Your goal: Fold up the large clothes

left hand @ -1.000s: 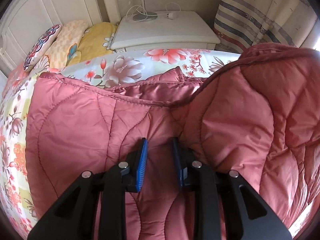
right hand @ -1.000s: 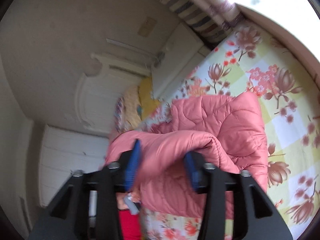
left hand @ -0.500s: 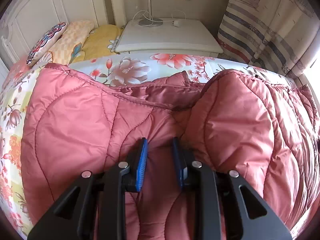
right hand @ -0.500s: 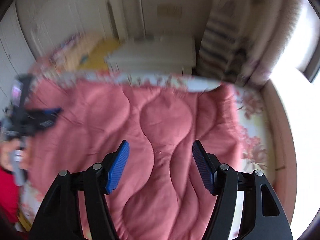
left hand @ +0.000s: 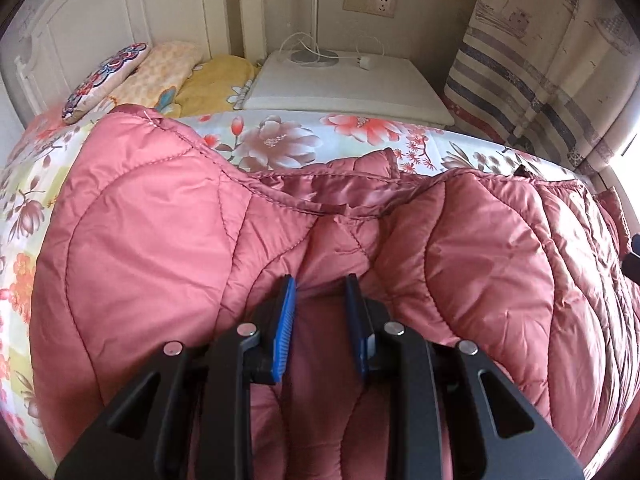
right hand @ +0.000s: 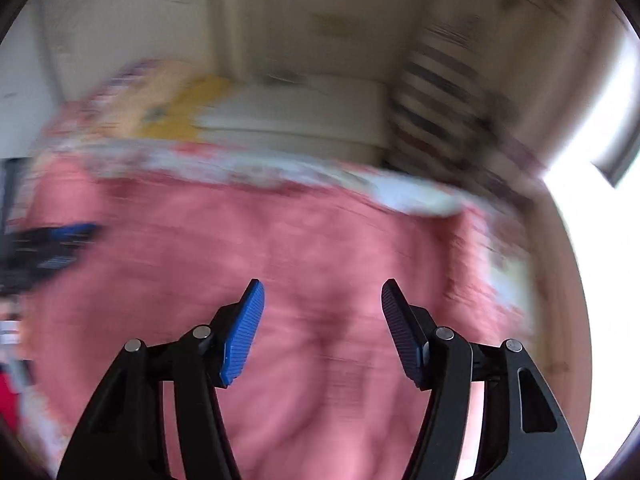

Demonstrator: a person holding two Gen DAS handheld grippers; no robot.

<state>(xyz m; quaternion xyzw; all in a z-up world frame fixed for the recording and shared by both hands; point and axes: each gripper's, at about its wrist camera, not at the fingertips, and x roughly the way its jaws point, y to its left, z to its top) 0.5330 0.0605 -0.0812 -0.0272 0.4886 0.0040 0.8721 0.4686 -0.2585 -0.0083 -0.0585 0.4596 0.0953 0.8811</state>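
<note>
Pink jacket (left hand: 168, 240) pinched in left tool (left hand: 320, 300); right tool (right hand: 322, 308) apart, seemingly above it.

Black tongs (left hand: 320, 292), ribbed blue pads (right hand: 243, 334), silver pivot screws.

A floral sheet (left hand: 280, 142) covers the bed across the middle of the left wrist frame. Three pillows lie at upper left: a patterned pillow (left hand: 105, 80), a peach pillow (left hand: 160, 74) and a yellow pillow (left hand: 218, 84), side by side against a white headboard (left hand: 80, 28). A white nightstand (left hand: 348, 84) stands at upper centre, carrying white cables (left hand: 320, 50). A wall socket (left hand: 370, 2) sits above it. A striped curtain (left hand: 532, 56) hangs at upper right.
</note>
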